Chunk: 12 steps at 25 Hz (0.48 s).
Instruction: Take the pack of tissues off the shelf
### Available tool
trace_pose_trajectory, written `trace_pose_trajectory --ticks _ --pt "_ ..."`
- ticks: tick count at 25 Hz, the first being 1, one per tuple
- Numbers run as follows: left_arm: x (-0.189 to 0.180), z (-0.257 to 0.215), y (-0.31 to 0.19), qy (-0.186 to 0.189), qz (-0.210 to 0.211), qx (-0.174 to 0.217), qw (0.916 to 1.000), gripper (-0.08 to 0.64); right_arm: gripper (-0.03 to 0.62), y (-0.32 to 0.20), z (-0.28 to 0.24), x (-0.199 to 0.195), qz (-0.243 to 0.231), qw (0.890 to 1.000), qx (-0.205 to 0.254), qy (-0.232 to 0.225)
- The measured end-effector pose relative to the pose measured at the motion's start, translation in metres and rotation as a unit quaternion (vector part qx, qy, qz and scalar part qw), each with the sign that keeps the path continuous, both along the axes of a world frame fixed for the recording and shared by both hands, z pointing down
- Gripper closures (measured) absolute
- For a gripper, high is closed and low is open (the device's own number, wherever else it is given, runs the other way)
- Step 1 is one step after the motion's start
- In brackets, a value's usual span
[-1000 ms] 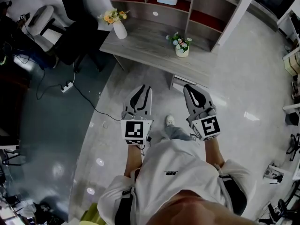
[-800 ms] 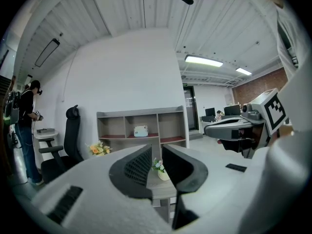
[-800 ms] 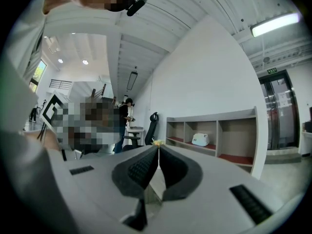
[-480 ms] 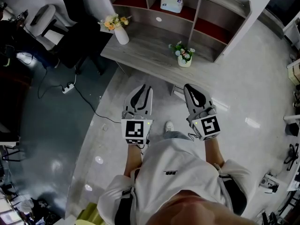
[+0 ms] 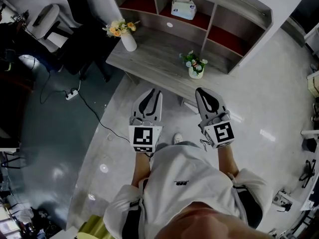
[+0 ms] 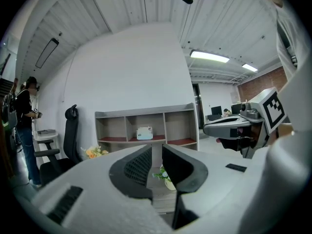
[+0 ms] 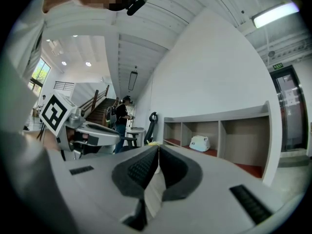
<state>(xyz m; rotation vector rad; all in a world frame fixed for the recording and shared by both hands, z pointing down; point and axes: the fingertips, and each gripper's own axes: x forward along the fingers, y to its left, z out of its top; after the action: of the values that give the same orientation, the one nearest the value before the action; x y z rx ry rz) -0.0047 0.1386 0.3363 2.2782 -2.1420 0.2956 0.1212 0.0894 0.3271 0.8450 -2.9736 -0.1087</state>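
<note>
White tissues (image 5: 183, 8), in the middle bay of the shelf (image 5: 240, 5), on its red floor, untouched. Lower and larger in the head view than a second ago, along with the grey desk (image 5: 154, 51) under the shelf: a sign of walking up to it, not yet of reaching. Visible in both gripper views too, small and far off.

On the desk, a white vase (image 5: 128, 40) of yellow flowers toward the left end and a small pot (image 5: 195, 69) of flowers nearer the right, both between the grippers and the shelf.

Held side by side in front of the chest, pointing at the desk, posed just as before and well apart from the shelf: left gripper (image 5: 152, 94) and right gripper (image 5: 205, 93). Left jaws parted by a narrow slit only, nothing in it. Right jaws tip to tip, holding nothing.

Probably a few more steps needed, then a much wider opening and a reach over the pot into the middle bay.

Off to the left, a black chair (image 5: 82, 39), out of the way.
</note>
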Motion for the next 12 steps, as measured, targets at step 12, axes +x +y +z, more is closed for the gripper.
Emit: trace_pose_trajectory --ticks 12 --pt "-0.007 -0.009 -0.035 -0.004 0.006 0.007 0.9999 0.489 0.566 -0.034 -0.007 -0.016 -0.006 1.000 0.009 -0.002"
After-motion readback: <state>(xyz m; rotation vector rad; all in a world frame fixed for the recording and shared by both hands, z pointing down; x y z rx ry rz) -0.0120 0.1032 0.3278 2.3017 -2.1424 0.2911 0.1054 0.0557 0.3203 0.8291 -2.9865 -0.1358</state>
